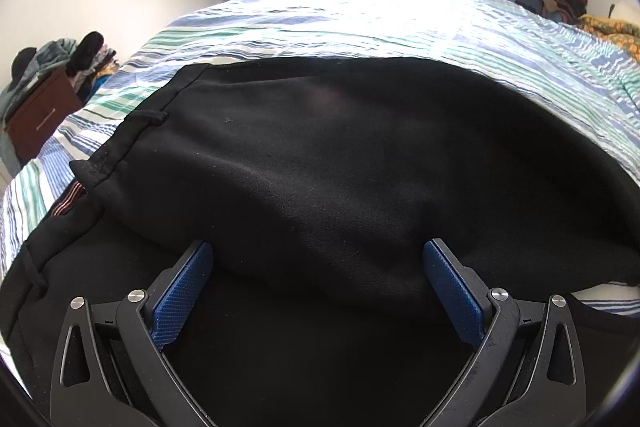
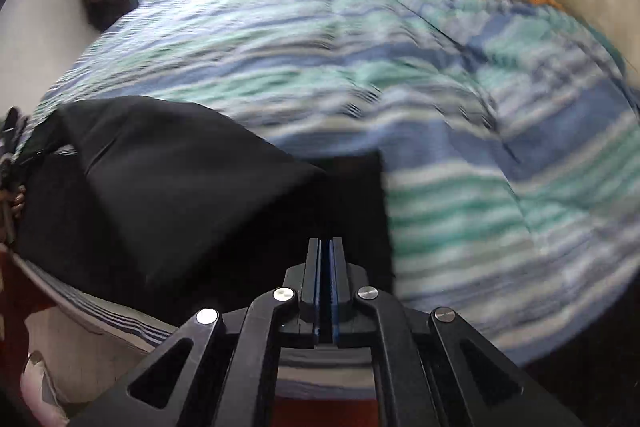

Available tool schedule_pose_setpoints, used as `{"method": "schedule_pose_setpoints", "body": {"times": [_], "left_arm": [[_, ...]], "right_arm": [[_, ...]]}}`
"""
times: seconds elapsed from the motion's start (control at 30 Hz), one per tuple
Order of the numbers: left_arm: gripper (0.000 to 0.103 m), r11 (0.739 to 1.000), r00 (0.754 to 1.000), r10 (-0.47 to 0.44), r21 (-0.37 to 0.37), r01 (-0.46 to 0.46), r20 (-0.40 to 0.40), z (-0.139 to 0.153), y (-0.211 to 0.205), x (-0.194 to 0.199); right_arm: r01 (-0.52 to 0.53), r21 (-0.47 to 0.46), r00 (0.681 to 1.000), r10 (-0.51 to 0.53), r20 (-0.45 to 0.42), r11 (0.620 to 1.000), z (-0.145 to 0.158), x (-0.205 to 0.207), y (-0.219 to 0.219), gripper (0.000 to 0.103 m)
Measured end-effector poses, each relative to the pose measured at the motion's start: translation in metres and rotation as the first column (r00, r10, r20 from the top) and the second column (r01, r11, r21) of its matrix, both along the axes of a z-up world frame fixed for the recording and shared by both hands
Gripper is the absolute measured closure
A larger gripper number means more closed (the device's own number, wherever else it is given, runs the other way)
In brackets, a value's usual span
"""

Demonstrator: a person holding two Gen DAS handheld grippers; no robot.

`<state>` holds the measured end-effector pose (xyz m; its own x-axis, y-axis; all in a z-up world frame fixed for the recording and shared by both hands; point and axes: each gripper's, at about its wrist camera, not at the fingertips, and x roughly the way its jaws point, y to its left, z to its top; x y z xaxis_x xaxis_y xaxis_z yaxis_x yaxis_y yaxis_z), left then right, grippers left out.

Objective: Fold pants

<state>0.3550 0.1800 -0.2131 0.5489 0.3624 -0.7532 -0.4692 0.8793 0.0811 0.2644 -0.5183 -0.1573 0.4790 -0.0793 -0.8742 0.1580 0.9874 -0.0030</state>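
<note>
Pants [image 1: 320, 155], matte black, on striped quilt [image 1: 360, 27]; left tongs [image 1: 318, 259] spread, right tongs [image 2: 325, 247] pinching their hem.

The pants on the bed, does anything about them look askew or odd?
Yes. The black pants lie in an uneven fold on the striped bed: the top layer sits skewed, its waistband not lined up with the layer below. The right gripper is shut on one end, dragging it.
</note>
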Motion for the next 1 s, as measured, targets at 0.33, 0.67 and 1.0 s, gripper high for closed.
{"method": "schedule_pose_setpoints", "body": {"times": [0.33,0.67,1.0], "left_arm": [[0.001,0.972,0.982,-0.177,-0.167,0.164,-0.068,0.037,-0.041,-0.05],[0.001,0.945,0.951,-0.29,-0.19,0.266,-0.11,0.019,-0.051,-0.138],[0.001,0.978,0.995,-0.066,-0.203,0.049,-0.077,0.019,0.016,-0.144]], "right_arm": [[-0.059,0.095,0.983,0.042,0.178,0.994,0.046,-0.017,0.076,0.053],[-0.329,0.358,0.942,0.279,0.184,0.874,-0.011,0.022,0.257,0.053],[-0.049,0.281,0.988,0.006,0.152,0.959,-0.031,-0.008,0.189,0.054]]}}
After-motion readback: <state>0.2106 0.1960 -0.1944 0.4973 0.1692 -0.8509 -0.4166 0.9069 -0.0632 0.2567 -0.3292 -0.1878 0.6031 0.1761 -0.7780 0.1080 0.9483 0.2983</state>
